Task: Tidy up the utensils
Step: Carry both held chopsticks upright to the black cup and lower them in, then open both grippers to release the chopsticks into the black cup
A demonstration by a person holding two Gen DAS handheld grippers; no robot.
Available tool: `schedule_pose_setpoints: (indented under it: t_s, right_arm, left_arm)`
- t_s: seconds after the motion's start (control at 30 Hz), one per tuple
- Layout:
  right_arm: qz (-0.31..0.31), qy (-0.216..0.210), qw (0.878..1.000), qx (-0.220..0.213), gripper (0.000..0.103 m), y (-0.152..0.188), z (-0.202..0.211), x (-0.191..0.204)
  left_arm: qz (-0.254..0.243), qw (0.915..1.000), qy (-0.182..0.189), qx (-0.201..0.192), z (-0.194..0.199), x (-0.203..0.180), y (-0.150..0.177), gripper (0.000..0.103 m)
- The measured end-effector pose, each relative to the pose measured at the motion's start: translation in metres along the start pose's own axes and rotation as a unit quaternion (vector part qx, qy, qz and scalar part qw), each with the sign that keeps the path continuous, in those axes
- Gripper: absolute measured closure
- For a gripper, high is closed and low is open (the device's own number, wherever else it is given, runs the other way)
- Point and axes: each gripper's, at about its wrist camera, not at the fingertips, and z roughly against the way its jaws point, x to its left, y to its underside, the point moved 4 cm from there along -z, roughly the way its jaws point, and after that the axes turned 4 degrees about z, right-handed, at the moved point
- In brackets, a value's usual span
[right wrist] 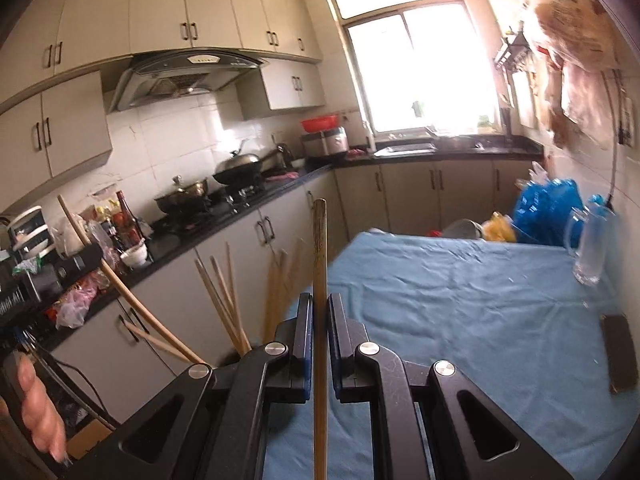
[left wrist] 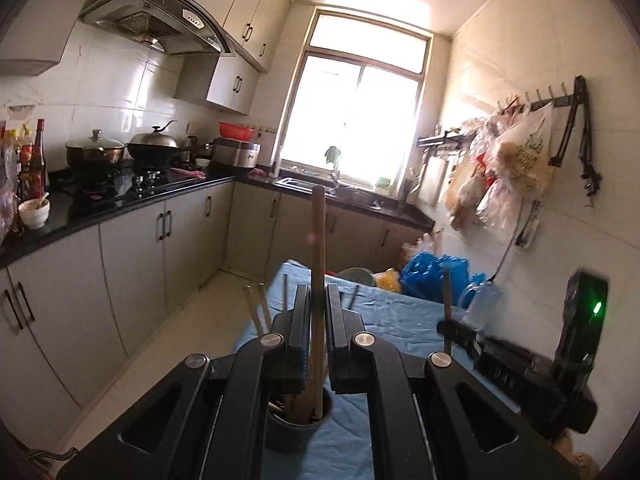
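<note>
My left gripper [left wrist: 319, 296] is shut on a wooden utensil handle [left wrist: 319, 240] that stands upright, its lower end inside a dark grey holder cup [left wrist: 298, 426] on the blue tablecloth [left wrist: 400, 320]. My right gripper [right wrist: 320, 312] is shut on a single brown chopstick [right wrist: 320, 264] held upright. In the right wrist view the left gripper [right wrist: 52, 272] shows at the left edge with its curved wooden handle [right wrist: 120, 292]. Several chopsticks [right wrist: 224, 296] stick up just left of my right gripper; the cup under them is hidden.
A clear glass mug [right wrist: 592, 240] and a dark flat object [right wrist: 620, 352] sit on the tablecloth [right wrist: 460, 300] at the right. Blue and yellow plastic bags [right wrist: 548, 208] lie at its far end. A black kitchen counter [left wrist: 120, 196] with pots runs along the left.
</note>
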Motion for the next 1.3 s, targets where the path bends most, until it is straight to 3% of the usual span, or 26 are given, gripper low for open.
schedule_pose_setpoints:
  t_s: [0.27, 0.53, 0.7, 1.1, 1.17, 1.23, 1.27, 1.3]
  right_arm:
    - [-0.033, -0.057, 0.997, -0.044, 0.095, -0.039, -0.057, 0.039]
    - [-0.017, -0.030, 0.997, -0.074, 0.095, -0.043, -0.098, 0.062]
    - [0.007, 0.015, 0.995, -0.094, 0.095, -0.033, -0.105, 0.059]
    - [-0.003, 0.020, 0.998, -0.062, 0.094, -0.004, -0.115, 0.044]
    - [-0.007, 0.023, 0.998, -0.063, 0.086, -0.003, -0.112, 0.042]
    - [-0.014, 0.022, 0.998, -0.065, 0.060, -0.002, -0.108, 0.039]
    - [-0.021, 0.023, 0.997, -0.068, 0.057, -0.002, -0.105, 0.037]
    - [-0.026, 0.023, 0.997, -0.071, 0.057, -0.003, -0.103, 0.035]
  left_arm:
    - [0.008, 0.9990, -0.026, 0.037, -0.037, 0.017, 0.005, 0.097]
    - [0.009, 0.9988, -0.025, 0.040, -0.058, 0.028, 0.007, 0.097]
    - [0.009, 0.9983, -0.022, 0.053, -0.067, 0.030, 0.014, 0.097]
    - [0.017, 0.9967, -0.030, 0.073, -0.074, 0.032, 0.030, 0.097]
    - [0.019, 0.9965, -0.029, 0.075, -0.072, 0.031, 0.031, 0.096]
    - [0.019, 0.9964, -0.028, 0.078, -0.069, 0.030, 0.031, 0.094]
    - [0.018, 0.9963, -0.029, 0.079, -0.067, 0.028, 0.032, 0.091]
    - [0.017, 0.9963, -0.029, 0.079, -0.066, 0.027, 0.032, 0.082]
